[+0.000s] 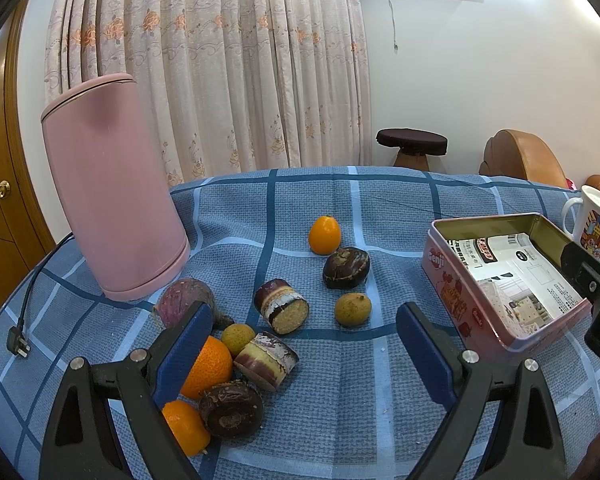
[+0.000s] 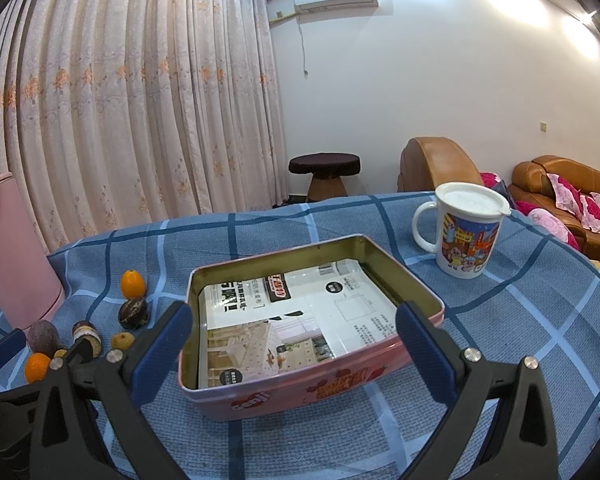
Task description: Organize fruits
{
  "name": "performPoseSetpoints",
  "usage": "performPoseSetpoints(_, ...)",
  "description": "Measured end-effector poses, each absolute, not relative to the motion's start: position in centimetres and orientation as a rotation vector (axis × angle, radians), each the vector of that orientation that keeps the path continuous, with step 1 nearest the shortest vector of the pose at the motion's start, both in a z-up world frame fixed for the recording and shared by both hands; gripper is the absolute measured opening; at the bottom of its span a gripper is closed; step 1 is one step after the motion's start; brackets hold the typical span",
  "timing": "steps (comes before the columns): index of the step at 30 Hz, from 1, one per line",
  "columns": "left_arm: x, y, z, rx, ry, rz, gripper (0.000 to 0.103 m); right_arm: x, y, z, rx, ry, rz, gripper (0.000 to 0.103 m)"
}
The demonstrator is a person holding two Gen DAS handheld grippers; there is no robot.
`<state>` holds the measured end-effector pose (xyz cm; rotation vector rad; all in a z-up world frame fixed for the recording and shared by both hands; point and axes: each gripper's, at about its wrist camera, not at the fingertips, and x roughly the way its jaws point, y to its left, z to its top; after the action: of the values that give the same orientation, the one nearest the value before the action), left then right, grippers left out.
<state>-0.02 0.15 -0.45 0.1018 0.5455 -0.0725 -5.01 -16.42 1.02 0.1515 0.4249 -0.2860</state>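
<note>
On the blue checked cloth [image 1: 340, 380] fruits [image 1: 324, 236] are lying left of the tin [image 2: 300, 392] — left gripper [image 1: 304, 344] and right gripper [image 2: 294, 344] are both gaping wide, holding nothing.

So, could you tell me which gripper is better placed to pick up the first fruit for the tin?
Left, probably. The left gripper hangs open right over the fruit pile, with the longan just ahead of its fingers. The right gripper is open around the empty pink tin, away from the fruit.

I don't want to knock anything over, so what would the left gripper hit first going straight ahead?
Most likely the longan lying between the open left gripper fingers' line, then the dark water chestnut behind it; depth is hard to judge.
</note>
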Motion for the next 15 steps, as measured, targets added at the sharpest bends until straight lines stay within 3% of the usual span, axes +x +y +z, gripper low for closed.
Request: performPoseSetpoints(15, -0.02, 0.24, -0.41, 0.100, 0.546, -0.073, 0.094, -5.04, -16.26, 1.08, 0.149, 0.419, -0.280, 0.103)
